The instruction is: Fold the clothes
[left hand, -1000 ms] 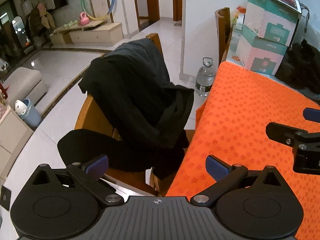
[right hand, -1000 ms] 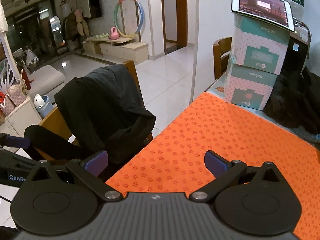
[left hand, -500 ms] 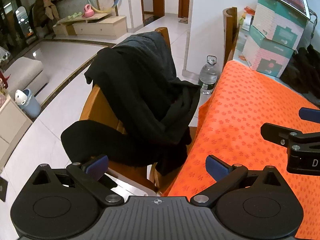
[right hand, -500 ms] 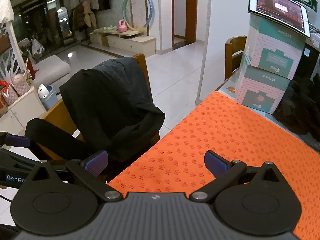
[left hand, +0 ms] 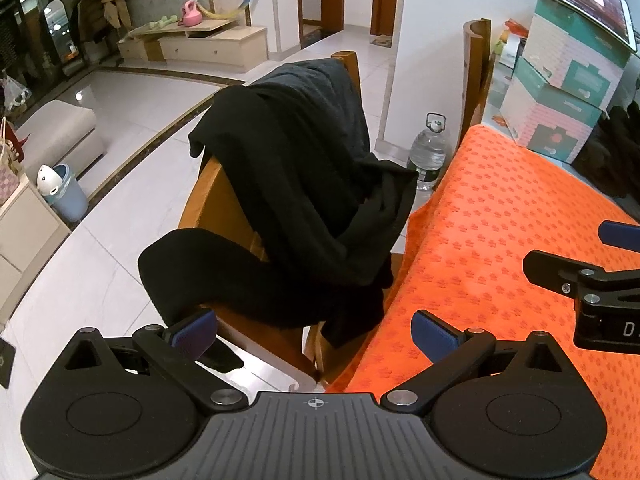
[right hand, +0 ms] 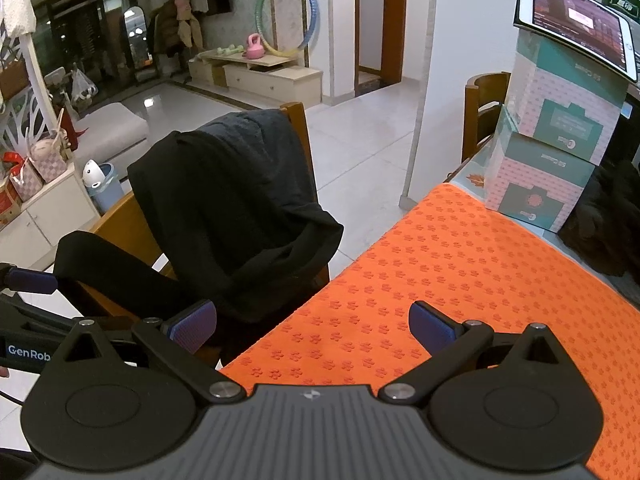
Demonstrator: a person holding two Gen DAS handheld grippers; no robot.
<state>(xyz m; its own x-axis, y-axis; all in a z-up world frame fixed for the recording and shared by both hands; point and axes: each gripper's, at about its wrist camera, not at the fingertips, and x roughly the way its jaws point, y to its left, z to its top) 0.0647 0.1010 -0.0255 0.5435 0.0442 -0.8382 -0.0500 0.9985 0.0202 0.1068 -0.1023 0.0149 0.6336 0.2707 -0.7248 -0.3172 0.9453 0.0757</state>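
Both of our hand-held grippers are spread wide and carry nothing: the left hand-held gripper (left hand: 314, 334) has its blue-padded fingers (left hand: 194, 330) well apart, one over the chair seat and the other over the worktop's edge, and the right hand-held gripper (right hand: 312, 326) is just as released, hovering above the near edge of the orange patterned cloth (right hand: 460, 280) that covers the worktop. Over the last second we have drawn both of them closer to the chair and tipped the view a little, so the black garment (left hand: 312, 200) now fills more of the left wrist view than it did, while the cloth has slid toward the right. In the left view the right hand-held gripper shows at the far right, over the cloth and apart from the clothing. The black garment itself has not moved; it lies draped over the back of the wooden dining chair (left hand: 208, 196), with one long dark part spilling across the seat toward us. Beyond it we see a clear plastic water bottle (left hand: 430, 148) on the white tiled floor, and stacked pink and teal cardboard boxes (right hand: 552, 148) with a tablet on top at the far end of the worktop. We judge that folding has not begun: this is the approach, and the next thing is to take hold of the garment and bring it onto the cloth.
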